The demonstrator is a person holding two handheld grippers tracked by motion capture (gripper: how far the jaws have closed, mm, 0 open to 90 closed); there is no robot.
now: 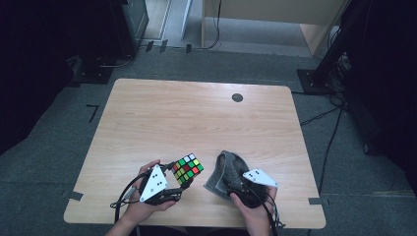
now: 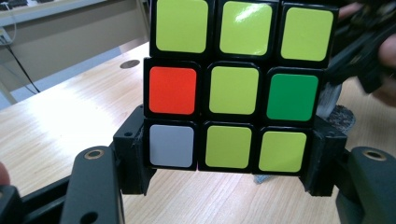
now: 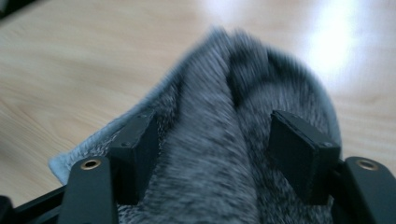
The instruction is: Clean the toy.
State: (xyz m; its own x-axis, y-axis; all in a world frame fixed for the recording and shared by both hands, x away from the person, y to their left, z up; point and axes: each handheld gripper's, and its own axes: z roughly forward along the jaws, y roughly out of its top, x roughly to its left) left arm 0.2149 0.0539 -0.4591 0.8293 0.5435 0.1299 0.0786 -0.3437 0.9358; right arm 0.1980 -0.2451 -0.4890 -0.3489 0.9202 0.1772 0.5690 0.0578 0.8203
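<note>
Left gripper (image 1: 173, 183) sits near the table's (image 1: 196, 118) front edge, left of centre, jaws clamped on opposite sides of the puzzle cube (image 1: 187, 168), which is held up off the wood. Left gripper view: cube (image 2: 236, 84) face mostly yellow-green w/ one orange, one green, one white tile; pads (image 2: 133, 154) press its lower corners. Right gripper (image 1: 231, 181) is just beside it, jaws spread w/ grey cloth (image 1: 223, 172) bunched betw. them. Right gripper view: cloth (image 3: 219, 154) blurred, pads (image 3: 299, 154) touching it at both sides.

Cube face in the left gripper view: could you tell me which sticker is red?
The middle row's left sticker on the cube; the others are yellow, green or white.
</note>
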